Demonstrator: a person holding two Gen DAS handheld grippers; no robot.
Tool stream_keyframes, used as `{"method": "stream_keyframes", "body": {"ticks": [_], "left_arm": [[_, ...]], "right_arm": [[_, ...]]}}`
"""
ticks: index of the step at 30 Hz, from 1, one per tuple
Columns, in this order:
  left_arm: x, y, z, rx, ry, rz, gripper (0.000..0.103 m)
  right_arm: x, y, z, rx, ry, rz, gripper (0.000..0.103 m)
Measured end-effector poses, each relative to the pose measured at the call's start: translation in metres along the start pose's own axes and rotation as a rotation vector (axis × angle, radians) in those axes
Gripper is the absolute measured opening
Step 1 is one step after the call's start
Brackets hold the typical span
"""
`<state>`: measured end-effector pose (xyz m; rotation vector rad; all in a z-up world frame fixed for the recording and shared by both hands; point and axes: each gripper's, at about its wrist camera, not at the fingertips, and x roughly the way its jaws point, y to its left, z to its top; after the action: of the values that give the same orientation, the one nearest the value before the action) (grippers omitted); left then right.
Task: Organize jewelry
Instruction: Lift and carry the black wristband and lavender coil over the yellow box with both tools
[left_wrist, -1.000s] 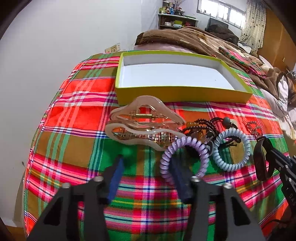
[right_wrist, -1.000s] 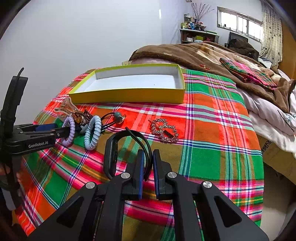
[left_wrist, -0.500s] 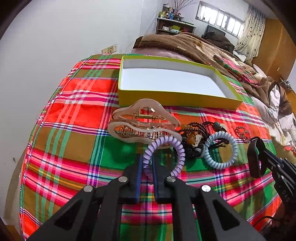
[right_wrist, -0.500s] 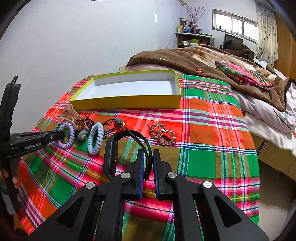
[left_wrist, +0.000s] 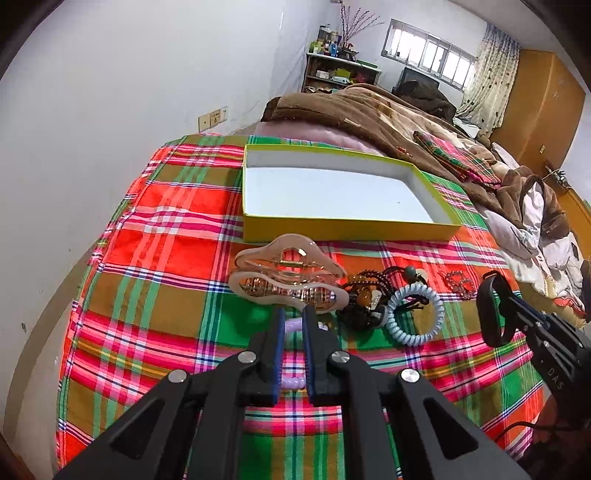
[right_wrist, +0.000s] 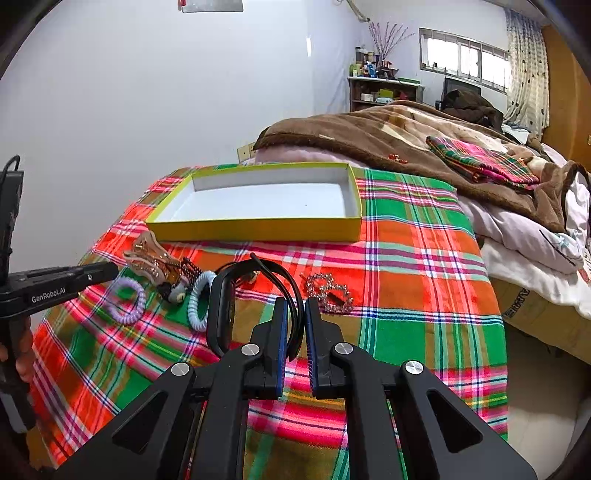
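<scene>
while left gripper clamps purple coil tie, right gripper pinches black band

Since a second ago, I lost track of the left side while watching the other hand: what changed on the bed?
The left gripper went from open around the purple coil hair tie to shut on it, and has lifted it slightly off the plaid cloth. The right gripper stayed clamped on the black band. The hair claw, blue coil tie and empty yellow box lie unmoved.
</scene>
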<state>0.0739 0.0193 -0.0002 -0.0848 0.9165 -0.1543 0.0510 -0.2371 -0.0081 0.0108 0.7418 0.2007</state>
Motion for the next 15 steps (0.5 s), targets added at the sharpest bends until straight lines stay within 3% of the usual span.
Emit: {"method": "stream_keyframes", "body": {"ticks": [4,5,8,15], "left_arm": [[0.009,0.008,-0.008,-0.016,0.040,-0.006,0.011],[0.012,0.012,-0.010,-0.031,0.048,-0.006,0.015],[0.019,0.012,-0.013,-0.017,0.078,0.028,0.052],[0.034,0.006,-0.018,0.056,0.102,0.130,0.055]], "right_arm": [[0.001,0.001,-0.002,0.000,0.005,0.004,0.009],[0.002,0.001,-0.003,0.001,0.009,0.005,0.009],[0.003,0.002,-0.004,0.000,0.011,0.006,0.009],[0.003,0.001,-0.003,-0.001,0.010,0.008,0.009]]}}
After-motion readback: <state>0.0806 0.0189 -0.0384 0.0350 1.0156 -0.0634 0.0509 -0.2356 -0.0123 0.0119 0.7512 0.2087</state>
